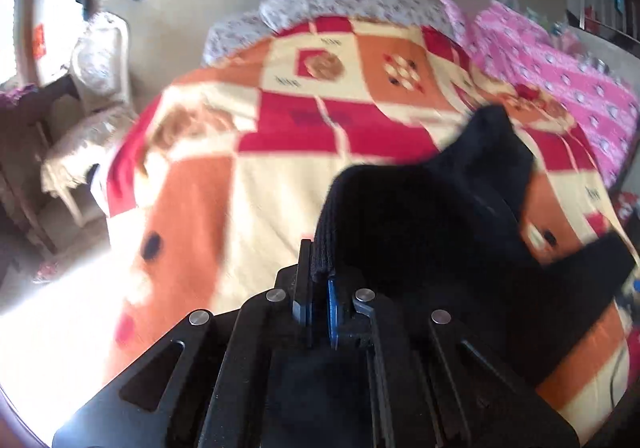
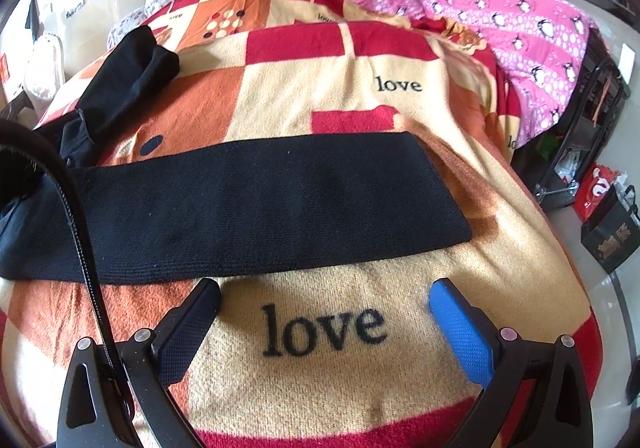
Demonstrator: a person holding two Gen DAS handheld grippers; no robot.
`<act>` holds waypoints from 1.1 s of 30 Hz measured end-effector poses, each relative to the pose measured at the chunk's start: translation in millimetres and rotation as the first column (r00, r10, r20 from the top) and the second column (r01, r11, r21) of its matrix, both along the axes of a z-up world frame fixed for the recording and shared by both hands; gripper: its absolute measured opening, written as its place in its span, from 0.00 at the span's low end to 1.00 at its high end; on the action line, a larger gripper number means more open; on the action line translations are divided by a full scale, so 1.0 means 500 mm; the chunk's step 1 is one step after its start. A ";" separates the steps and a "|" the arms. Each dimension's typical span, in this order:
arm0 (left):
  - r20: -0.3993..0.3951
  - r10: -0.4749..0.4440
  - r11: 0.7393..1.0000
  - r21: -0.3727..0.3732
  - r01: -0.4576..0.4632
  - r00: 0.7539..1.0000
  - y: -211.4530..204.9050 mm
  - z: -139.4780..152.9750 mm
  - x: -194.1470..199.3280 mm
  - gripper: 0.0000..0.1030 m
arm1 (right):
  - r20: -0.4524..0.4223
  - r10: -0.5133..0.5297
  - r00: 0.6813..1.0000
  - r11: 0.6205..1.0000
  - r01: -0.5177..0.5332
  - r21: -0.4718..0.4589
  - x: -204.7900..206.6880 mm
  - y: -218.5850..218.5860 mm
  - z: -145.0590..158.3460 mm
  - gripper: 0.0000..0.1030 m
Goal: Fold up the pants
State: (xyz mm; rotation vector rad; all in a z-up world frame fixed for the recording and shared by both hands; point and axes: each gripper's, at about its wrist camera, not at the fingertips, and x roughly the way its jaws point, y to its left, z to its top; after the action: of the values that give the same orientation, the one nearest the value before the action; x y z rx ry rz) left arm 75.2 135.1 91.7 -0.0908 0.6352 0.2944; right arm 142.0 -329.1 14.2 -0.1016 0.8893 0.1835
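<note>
Black pants [image 2: 256, 207] lie on a patterned red, orange and cream blanket [image 2: 400, 151]. One leg stretches flat across the right wrist view, its cuff end at the right. The other leg [image 2: 128, 75] is lifted at the far left. My left gripper [image 1: 320, 276] is shut on the ribbed edge of the black pants [image 1: 420, 215] and holds it above the blanket [image 1: 248, 183]; that view is blurred. My right gripper [image 2: 324, 296] is open and empty, just in front of the flat leg, above the word "love".
A pink penguin-print quilt [image 2: 500, 19] lies at the bed's far right. A dark rack [image 2: 580, 119] and bags [image 2: 608, 224] stand on the floor to the right. A white chair [image 1: 92, 99] stands left of the bed. A black strap [image 2: 84, 248] crosses the left.
</note>
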 end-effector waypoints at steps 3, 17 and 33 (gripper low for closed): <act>-0.072 0.120 0.992 -0.024 -0.122 0.990 0.072 -0.004 0.081 0.12 | -0.006 0.048 0.999 0.999 -0.048 -0.001 0.002 -0.002 0.001 1.00; 0.084 0.221 0.892 -0.419 -0.167 0.972 0.041 -0.110 -0.064 0.56 | 0.330 0.456 0.826 0.886 -0.388 -0.253 -0.049 0.196 0.232 0.84; 0.063 0.291 0.840 -0.494 -0.223 0.955 0.063 -0.147 -0.063 0.56 | 0.088 0.665 0.742 0.743 -0.645 -0.178 0.202 0.625 0.098 0.46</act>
State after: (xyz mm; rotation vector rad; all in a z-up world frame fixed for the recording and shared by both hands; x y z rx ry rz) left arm 43.9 166.8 18.2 -0.6805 0.5481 0.3815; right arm 243.0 -16.4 63.5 -0.5601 0.6848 0.7748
